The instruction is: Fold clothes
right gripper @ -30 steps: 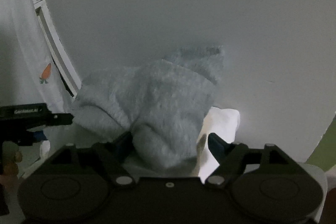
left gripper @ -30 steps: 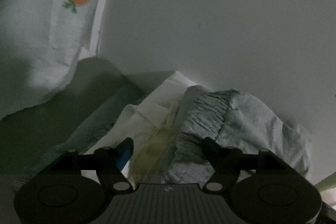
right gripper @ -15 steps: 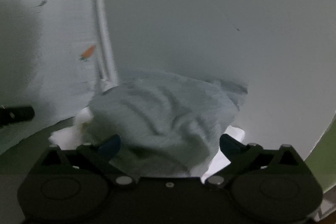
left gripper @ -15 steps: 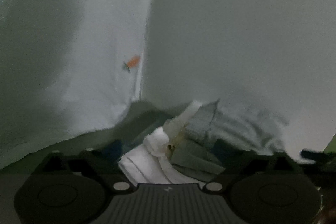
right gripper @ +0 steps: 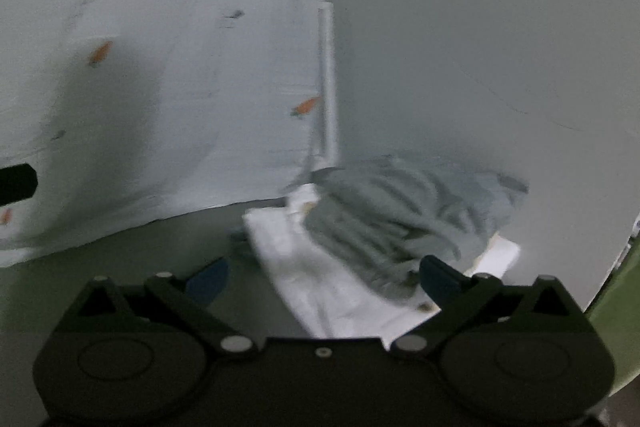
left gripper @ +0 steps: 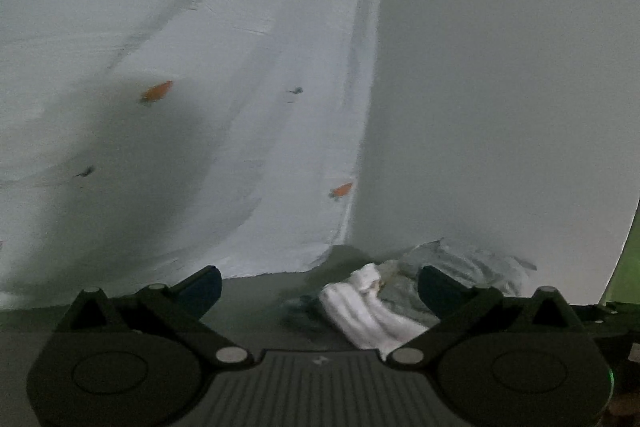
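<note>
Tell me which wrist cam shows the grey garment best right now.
Right wrist: the grey garment fills the middle ground, crumpled on the white folded cloth, folds visible though blurred. Left wrist catches only a small strip of it, low and partly behind a finger.

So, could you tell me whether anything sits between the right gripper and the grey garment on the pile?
Nothing visible does. The right gripper is open and empty, and only bare surface and the white folded cloth beneath the grey garment lie ahead of it.
</note>
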The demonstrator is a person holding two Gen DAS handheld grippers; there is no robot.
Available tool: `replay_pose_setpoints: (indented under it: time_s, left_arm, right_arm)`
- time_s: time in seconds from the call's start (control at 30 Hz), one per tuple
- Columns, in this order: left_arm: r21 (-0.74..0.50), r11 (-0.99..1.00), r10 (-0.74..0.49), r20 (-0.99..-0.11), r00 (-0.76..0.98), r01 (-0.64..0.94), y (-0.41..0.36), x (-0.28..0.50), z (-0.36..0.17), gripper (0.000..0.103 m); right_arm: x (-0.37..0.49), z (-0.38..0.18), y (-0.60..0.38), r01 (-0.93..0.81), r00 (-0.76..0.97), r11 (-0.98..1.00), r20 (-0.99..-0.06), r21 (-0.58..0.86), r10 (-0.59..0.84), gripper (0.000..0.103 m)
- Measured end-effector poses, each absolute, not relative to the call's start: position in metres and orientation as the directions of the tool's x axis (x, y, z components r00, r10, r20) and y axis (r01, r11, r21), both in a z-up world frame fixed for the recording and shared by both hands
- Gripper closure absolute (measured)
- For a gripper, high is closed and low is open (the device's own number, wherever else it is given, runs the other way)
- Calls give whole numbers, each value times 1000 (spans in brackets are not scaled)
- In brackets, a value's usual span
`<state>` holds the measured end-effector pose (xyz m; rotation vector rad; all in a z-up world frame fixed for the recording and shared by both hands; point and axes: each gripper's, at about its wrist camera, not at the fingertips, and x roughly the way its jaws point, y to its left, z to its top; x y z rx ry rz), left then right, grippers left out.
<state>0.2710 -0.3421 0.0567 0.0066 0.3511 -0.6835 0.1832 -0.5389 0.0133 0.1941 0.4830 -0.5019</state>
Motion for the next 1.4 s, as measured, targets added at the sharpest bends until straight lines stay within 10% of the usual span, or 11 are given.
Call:
replay_pose_setpoints:
  time_s: [1.4]
  left_arm:
    - [-95,986,-166,-528,833,136,24,3,25,0]
  right_arm:
    - [-3,1,-188,-58,839,995,-536,84,94,0]
